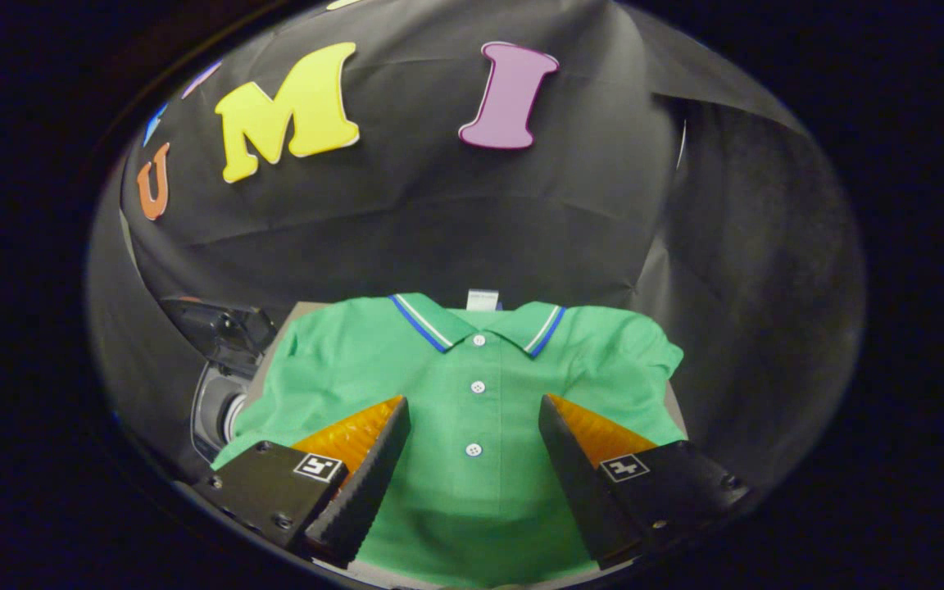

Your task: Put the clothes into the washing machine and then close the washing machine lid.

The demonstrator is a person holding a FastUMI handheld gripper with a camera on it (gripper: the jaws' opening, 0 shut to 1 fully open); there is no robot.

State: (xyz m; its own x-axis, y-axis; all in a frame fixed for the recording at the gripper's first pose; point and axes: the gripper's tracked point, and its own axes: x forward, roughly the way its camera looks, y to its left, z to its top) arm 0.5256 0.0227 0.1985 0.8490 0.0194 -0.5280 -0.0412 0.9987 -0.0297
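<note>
One green polo shirt [472, 410] lies spread flat, front up, on a pale surface [296, 315] that I can see only as slivers past the shoulders. It runs from beyond my fingers back under them. Collar at the far end, toward the black booth wall [456, 221]; both short sleeves fanned out to the sides.

One washing machine [222, 385], just beside the shirt's left sleeve: I get only a slice of it, a grey round opening with a dark lid [218, 328] standing raised above it (the drum interior is too dim for me to read).

One gripper [474, 438], two fingers [361, 483], spread wide apart and clamped on nothing. They point forward over the shirt's chest, one on each side of the button placket, tips level with the lower buttons. Whether they touch the cloth I cannot tell.

Smaller items on the shirt: one collar [439, 324] with blue and white striped edging, folded open. One white neck tag [483, 299] at the back of the collar. Three white buttons [478, 386] in a line down the placket, all lying between my fingertips or just ahead of them.
</note>
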